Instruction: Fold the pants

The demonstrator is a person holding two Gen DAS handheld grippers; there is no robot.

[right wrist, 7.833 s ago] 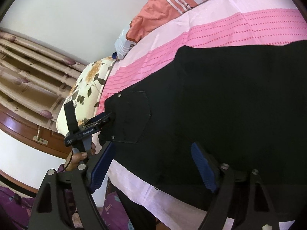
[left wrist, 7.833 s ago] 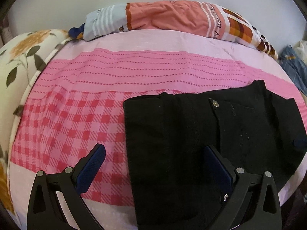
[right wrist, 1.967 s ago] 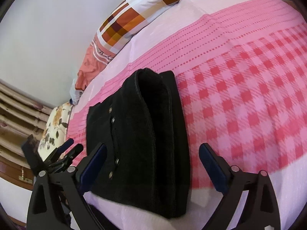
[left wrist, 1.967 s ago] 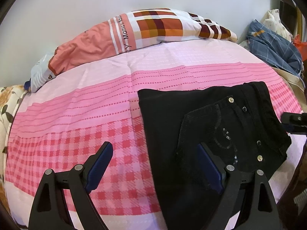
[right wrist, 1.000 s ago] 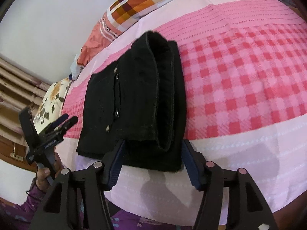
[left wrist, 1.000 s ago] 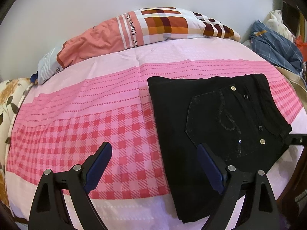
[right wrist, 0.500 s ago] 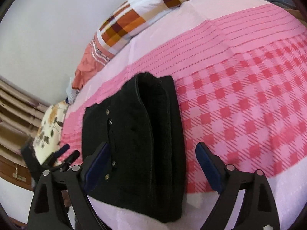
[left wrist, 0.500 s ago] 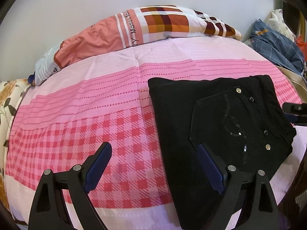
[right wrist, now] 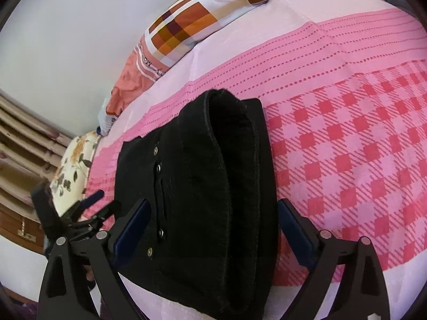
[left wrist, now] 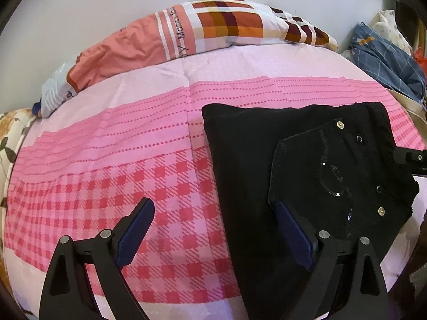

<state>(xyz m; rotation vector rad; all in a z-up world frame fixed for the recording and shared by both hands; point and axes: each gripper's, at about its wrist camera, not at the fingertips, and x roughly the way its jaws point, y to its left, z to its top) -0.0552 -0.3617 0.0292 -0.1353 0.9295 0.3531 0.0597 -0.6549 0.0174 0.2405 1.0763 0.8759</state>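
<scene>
pants: black pants [left wrist: 280, 176] lay folded into a compact block on the pink bed sheet [left wrist: 133, 160], toward the near edge; back pocket w/ studs faced up. In right wrist view pants [right wrist: 202, 192] showed thick rolled fold edge on the sheet [right wrist: 360, 146].
right tongs: right gripper [right wrist: 213, 229] had jaws opening, wide apart, straddling the near end of the bundle; pads not pressing, nothing held.
left tongs: left gripper [left wrist: 213, 229] released, jaws opening a touch; one finger over bare sheet, other over the pants' near edge, no grip visible.
step: looked like the let-go after the last fold; task prob. near done.
doing it well: judged best to lift right tongs straight back w/o snagging the fold edge, so layers wouldn't slip; if fold bulged, a light press on top w/ open jaws.
risk: thick fold might spring open once freed.
vs 1 s ago: right jaws then sat clamped on the bundle end; by this moment they'd spread clear & bundle stayed put.
vs approx 8 s ago: pants were spread far wider; since then, smaller block.
around: checked pillow [left wrist: 213, 29] at the wall, blue clothes [left wrist: 387, 53] at far right, floral cushion [right wrist: 72, 165] at left.
</scene>
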